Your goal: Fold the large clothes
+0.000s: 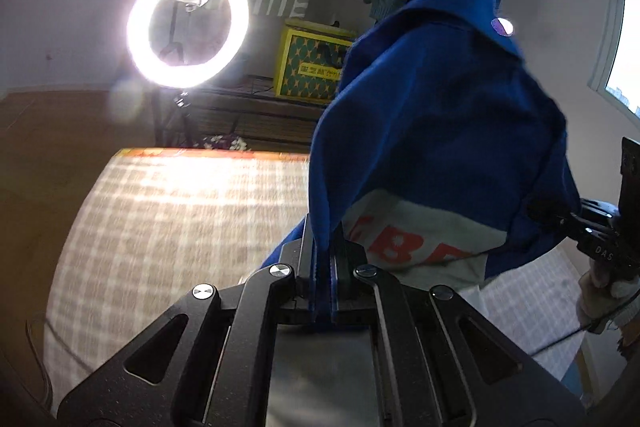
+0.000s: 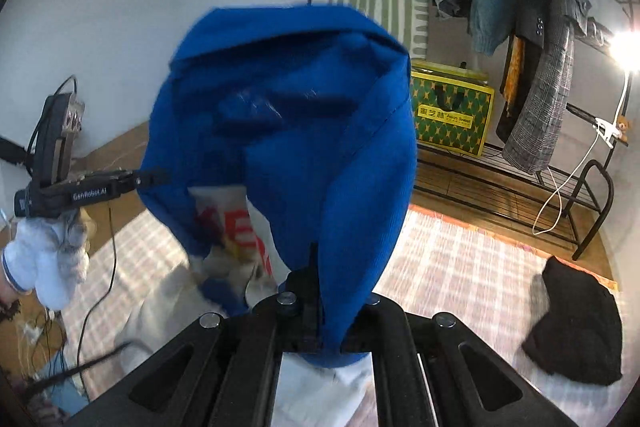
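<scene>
Blue cloth fills the middle of both views: a large blue garment [image 1: 432,115] with a white panel and red letters hangs in the air between the two claws. The left claw [image 1: 323,267] is closed tight on one edge of the garment, and the blue fabric is pinched between its black fingers [image 1: 306,259]. The right claw [image 2: 320,307] is closed on another edge in the same way, and the cloth drapes over it and hides one of its fingers.

From the right wrist view, the left claw appears at the left side, carried by a hand in a white glove [image 2: 44,267], its tip touching the blue fabric. From the left wrist view, the right claw shows at the right edge, also gripping the cloth.

Under the garment lies a surface covered with a checked sheet [image 1: 168,227] in pale colours; its lower white part seems to reach down close to the sheet, but I cannot tell if it touches. A black piece of clothing [image 2: 576,331] lies on the sheet, well apart from the blue one.

Behind stand a bright ring lamp [image 1: 187,23], a yellow and green box [image 2: 452,107] on a low black shelf, and a rack with hanging clothes [image 2: 532,47].
</scene>
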Available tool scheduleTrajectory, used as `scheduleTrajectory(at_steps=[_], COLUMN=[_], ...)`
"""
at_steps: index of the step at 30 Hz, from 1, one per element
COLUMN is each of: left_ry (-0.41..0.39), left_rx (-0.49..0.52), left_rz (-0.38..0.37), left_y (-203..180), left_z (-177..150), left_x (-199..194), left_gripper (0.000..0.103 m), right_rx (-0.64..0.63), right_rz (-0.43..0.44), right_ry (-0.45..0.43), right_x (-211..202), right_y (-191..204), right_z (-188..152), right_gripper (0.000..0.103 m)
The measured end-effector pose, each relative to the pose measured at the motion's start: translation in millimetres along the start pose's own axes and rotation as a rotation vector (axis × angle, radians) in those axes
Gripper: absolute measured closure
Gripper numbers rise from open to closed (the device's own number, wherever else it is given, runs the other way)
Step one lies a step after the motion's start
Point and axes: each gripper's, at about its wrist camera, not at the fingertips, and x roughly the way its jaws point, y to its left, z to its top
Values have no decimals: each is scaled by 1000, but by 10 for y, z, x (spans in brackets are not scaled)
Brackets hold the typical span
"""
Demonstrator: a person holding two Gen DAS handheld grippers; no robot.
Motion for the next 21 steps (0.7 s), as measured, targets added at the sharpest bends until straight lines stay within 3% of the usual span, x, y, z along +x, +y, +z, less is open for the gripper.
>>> scheduleTrajectory(at_steps=[5, 12, 16, 21], left_ry=[28, 125, 193, 233], left_rx=[12, 147, 241, 164], left_rz=[32, 117, 160, 162], left_y=[37, 20, 33, 310], left_z=[-450, -1108, -1499, -1786], left_x=[-307, -509, -653, -953], left_gripper=[102, 102, 101, 102], right_rx=[-35, -144, -177, -105], right_rz=[-11, -53, -49, -5], right_ry=[13, 51, 63, 55], right_x=[-277, -562, -914, -1504], right_y=[308, 690, 802, 763], right_z=[-330, -849, -1112, -1405], right_gripper=[102, 100, 84, 82])
